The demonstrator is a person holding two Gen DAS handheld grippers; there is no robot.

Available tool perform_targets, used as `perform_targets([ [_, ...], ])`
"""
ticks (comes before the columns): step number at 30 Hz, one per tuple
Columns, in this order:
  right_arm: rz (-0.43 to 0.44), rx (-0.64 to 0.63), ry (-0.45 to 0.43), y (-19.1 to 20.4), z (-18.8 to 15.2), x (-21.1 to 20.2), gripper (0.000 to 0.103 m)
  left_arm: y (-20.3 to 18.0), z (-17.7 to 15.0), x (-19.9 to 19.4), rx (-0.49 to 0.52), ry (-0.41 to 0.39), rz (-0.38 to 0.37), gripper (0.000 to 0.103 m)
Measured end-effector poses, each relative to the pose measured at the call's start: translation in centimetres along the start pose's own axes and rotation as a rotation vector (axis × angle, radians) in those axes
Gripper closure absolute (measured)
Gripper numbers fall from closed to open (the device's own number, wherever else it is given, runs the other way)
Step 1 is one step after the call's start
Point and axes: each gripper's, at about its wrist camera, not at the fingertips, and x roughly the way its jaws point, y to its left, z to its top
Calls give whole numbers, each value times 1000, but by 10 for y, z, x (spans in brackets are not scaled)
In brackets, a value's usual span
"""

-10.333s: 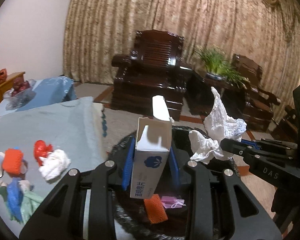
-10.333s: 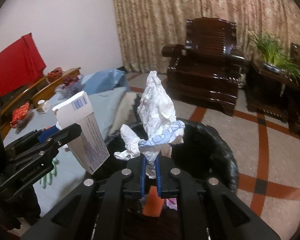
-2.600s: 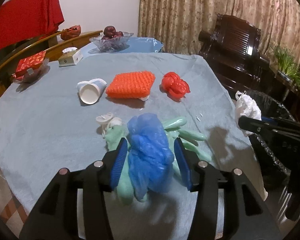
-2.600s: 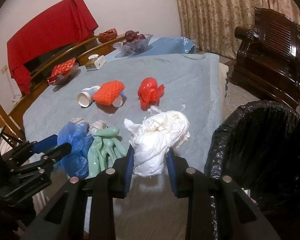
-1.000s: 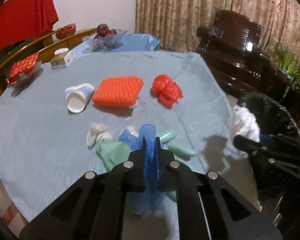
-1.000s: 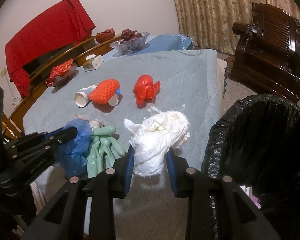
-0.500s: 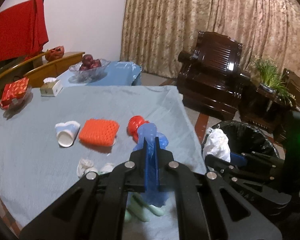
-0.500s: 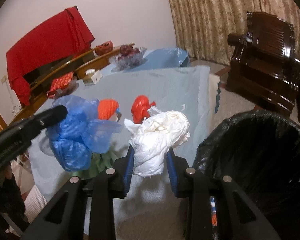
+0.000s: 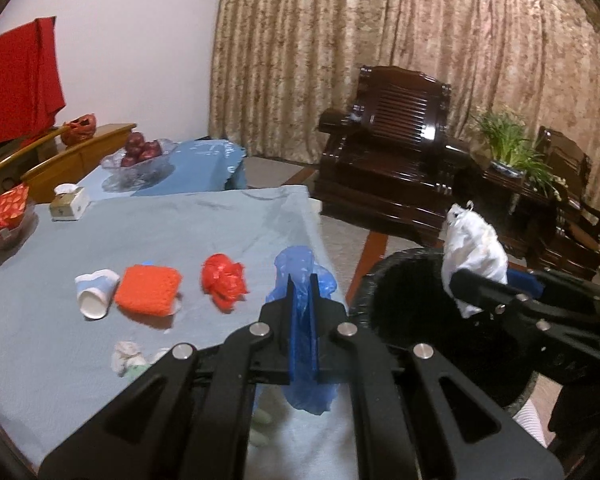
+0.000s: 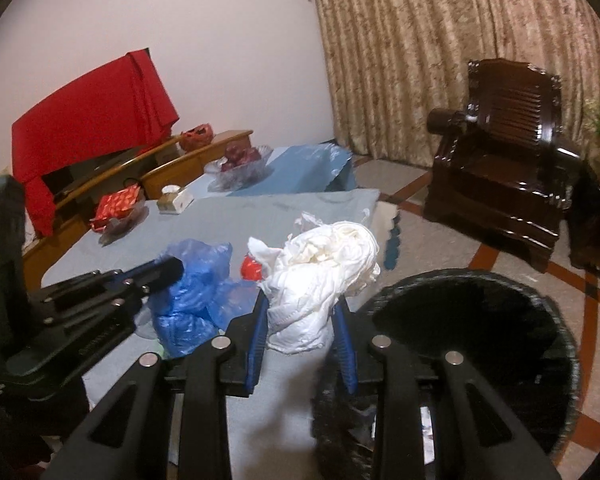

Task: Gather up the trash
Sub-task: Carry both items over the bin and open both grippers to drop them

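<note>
two tools hang above the near edge of the bench (image 9: 220,232), each carrying a piece of trash beside the black bin (image 9: 404,280). the left tool (image 9: 301,284) has its blue pads pressed narrow on a crumpled blue plastic bag (image 9: 300,268), which bulges above the pads and sags below them, lifted off the bench cloth just left of the bin's rim. the right tool (image 10: 302,312) clamps a wad of white plastic and tissue (image 10: 324,268) between its pads, set wider around the bulky wad; from the left wrist view the wad (image 9: 472,248) sits over the bin's far rim, and from the right wrist view it is just left of the bin's dark mouth (image 10: 472,320). the bin, lined with a black bag, stands on the floor against the bench's right edge.

left of the bin on the grey-blue cloth lie a red crumpled bag (image 9: 224,280), an orange foam net (image 9: 148,290) and a paper cup on its side (image 9: 94,294) in a row, the cup farthest from the bin. nearer the camera, a small pale scrap (image 9: 126,356) and part of a green glove (image 9: 140,370) show beside the left tool's arm. farther from the bin along the bench stand a small box (image 9: 68,202), a red packet (image 9: 4,212) and a glass bowl of dark red fruit (image 9: 140,156). beyond the bin are a dark wooden armchair (image 9: 396,164) and a potted plant (image 9: 508,148) before the patterned curtain (image 9: 380,40).
</note>
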Motion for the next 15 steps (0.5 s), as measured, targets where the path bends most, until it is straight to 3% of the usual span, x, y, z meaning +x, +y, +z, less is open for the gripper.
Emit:
perform_targets([
  [9,-110,62,-10,-46,-11,-29,72,-50,-5,26,65,48,-106,99],
  [15,-201,107,34,-87,-29,-26,72,-84,-13,55,120,96,-165,99],
])
